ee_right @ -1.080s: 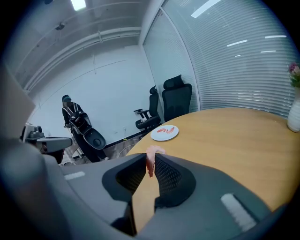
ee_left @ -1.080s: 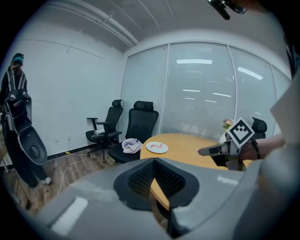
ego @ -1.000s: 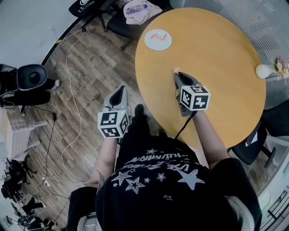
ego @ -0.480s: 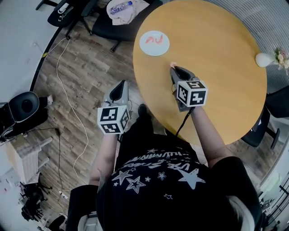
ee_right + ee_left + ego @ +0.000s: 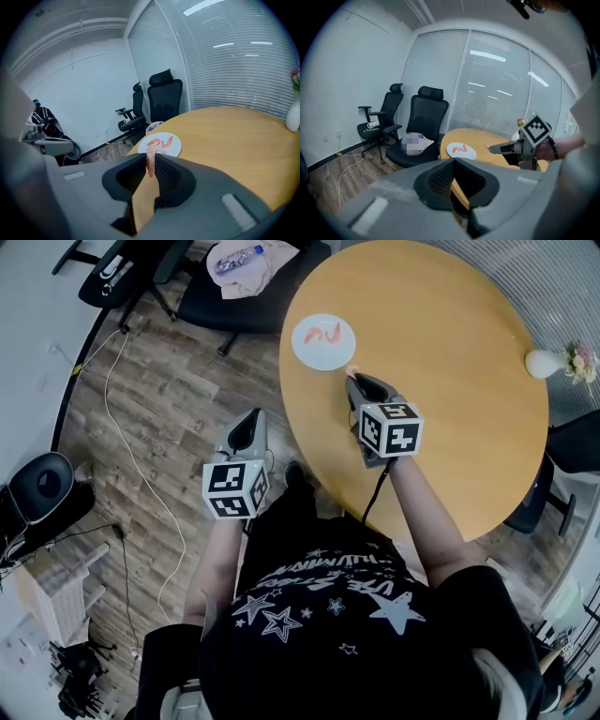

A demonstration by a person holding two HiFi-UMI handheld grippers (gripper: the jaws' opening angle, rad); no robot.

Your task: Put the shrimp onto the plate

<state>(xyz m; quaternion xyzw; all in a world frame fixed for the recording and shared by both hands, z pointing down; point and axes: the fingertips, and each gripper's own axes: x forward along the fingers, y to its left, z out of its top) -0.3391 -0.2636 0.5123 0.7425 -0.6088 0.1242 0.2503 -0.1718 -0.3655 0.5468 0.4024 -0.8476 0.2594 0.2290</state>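
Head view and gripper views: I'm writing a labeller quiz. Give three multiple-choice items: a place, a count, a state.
1. Where is the left gripper? A over the floor beside the table; B above the table's middle; C resting on the table.
2. How many shrimp lie on the plate? A none; B two; C four.
3. The right gripper is: A open, empty; B shut on a shrimp; C shut on the plate.
Answers: A, wood floor lies under it; B, two pink curls show on the white plate; B, a shrimp is pinched between its pads.
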